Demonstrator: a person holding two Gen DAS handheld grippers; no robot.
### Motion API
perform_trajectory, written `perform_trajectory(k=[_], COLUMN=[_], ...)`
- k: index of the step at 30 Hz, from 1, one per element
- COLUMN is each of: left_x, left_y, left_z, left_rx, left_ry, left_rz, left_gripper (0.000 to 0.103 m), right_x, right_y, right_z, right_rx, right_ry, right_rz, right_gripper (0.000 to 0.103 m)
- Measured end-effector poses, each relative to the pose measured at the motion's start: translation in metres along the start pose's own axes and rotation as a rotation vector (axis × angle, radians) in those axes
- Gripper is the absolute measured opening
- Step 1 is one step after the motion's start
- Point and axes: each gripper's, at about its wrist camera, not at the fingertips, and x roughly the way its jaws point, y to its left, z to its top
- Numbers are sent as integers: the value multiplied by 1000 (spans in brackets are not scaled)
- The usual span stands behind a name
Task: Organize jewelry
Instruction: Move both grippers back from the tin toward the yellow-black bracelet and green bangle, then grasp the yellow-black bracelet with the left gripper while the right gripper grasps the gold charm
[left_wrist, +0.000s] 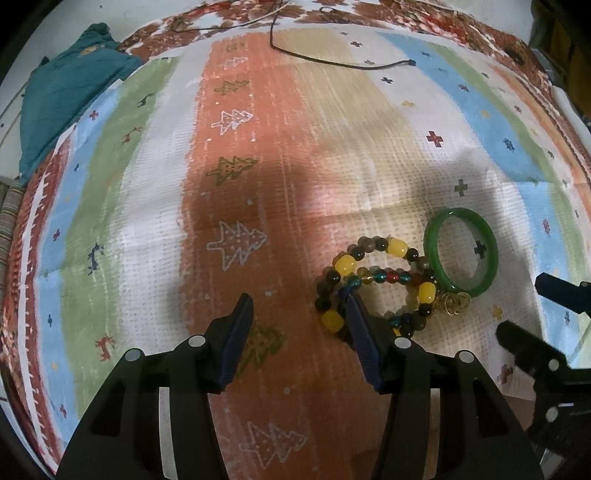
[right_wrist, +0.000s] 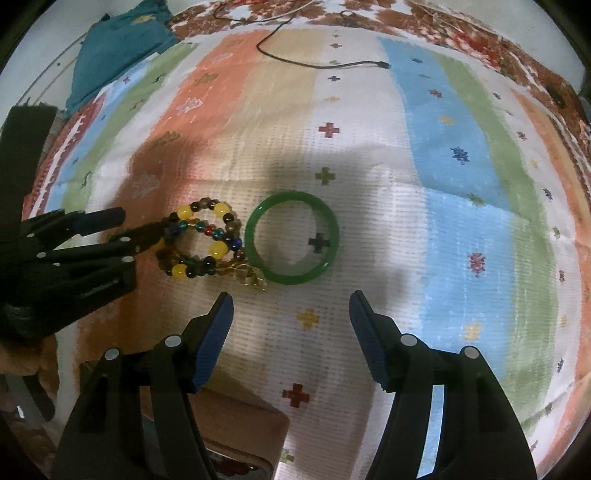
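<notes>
Left claw (left_wrist: 297, 301) half-open, empty, right finger touching the tangled multicoloured bead bracelets (left_wrist: 373, 280). Smooth green round bangle (right_wrist: 291, 237) just right of them on striped patterned cloth (right_wrist: 424, 184), straight ahead of wide, empty right claw (right_wrist: 291, 299), the nearer one.

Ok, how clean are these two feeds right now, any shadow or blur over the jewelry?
Left wrist view: fisheye bends the cloth edges; a dark shadow falls just beyond the beaded bracelets, and far patterns look smeared. Right wrist view: shadow covers the green bangle, still readable; the pattern looks softly blurred.
</notes>
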Motion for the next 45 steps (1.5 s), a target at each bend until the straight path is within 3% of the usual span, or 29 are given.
perform_trajectory(k=[15,17,25,28,33,37,41,43,45], left_x=[14,15,14,13,17,21,20,21,21], left_y=[4,5,8,9,7,0,-6,-9,-10], left_z=[8,10,14,14,11,7,6,6,6], left_rx=[-17,-21,-36,-38,-17,27,47,58,66], left_ry=[16,15,9,12,24,19,23,31,30], left_rz=[-32,-37,-54,-55,-24,20,12,3,10], left_gripper=[53,53,49,49,47,47,28,10,10], right_x=[23,26,33,36,40,43,46,46,46], right_y=[1,0,0,0,1,2,4,6,8], right_z=[8,8,12,12,12,16,20,20,19], right_rx=[96,97,96,94,80,75,60,46,37], right_ry=[64,75,84,94,101,105,113,111,109], right_rz=[105,110,112,111,99,97,117,115,117], right_gripper=[65,54,50,41,37,27,16,15,12])
